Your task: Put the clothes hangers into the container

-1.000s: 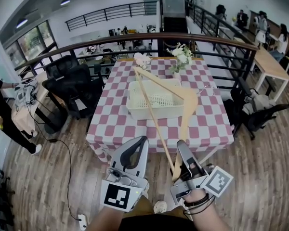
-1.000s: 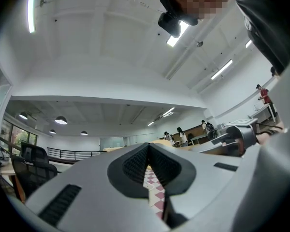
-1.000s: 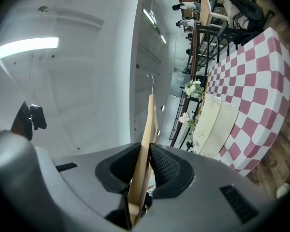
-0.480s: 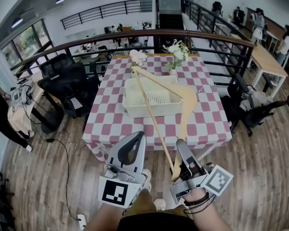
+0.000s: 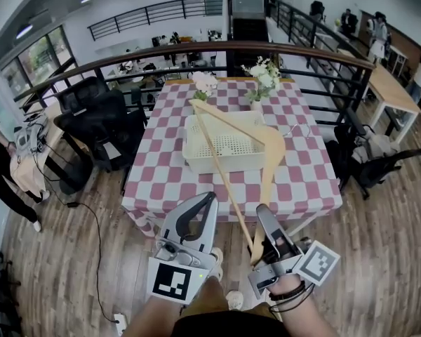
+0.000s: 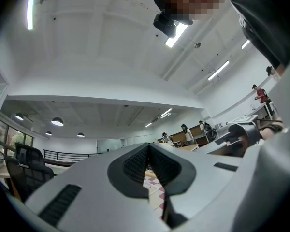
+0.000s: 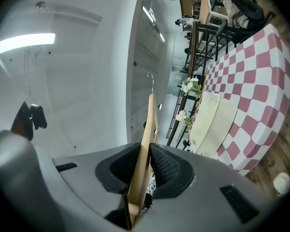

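The left tool (image 5: pixel 206 203) is held low in front of the person, short of the tabletop (image 5: pixel 305 181); its jaws are closed together with nothing between them. The cream perforated container (image 5: pixel 195 153) sits near the centre of the pink-and-white checked tabletop, in front of two flower vases (image 5: pixel 205 84) at the far edge. The wooden hanger (image 5: pixel 274 146) is raised off the tabletop; in the head view its far end crosses over the container. The right tool (image 5: pixel 261 216) is clamped on the hanger's near end, with the pads (image 7: pixel 166 168) pressing both of its faces.
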Available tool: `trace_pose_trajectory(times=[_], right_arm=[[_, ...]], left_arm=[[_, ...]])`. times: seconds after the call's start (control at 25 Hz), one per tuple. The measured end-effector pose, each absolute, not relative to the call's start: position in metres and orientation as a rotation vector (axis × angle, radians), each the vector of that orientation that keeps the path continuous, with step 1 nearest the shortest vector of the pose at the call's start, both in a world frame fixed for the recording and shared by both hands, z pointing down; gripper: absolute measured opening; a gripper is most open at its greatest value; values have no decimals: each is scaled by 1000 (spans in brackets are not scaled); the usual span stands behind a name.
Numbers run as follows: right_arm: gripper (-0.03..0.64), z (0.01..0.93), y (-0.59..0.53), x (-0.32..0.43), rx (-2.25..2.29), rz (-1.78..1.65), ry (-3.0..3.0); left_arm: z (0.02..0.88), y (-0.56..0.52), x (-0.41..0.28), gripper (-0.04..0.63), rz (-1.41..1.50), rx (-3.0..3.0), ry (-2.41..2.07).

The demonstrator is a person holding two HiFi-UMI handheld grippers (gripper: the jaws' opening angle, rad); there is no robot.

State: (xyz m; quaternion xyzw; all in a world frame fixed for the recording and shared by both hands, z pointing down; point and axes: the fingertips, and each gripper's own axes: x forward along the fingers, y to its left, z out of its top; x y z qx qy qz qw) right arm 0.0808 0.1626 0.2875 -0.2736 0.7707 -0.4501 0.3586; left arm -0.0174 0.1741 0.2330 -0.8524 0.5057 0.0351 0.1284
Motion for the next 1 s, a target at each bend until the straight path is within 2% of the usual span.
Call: trace_pose_trajectory(times=[1.0], right_arm=[[77, 295, 60, 67, -734, -1172, 1972]], left_arm=[[227, 62, -30, 8, 138, -2523, 1413]])
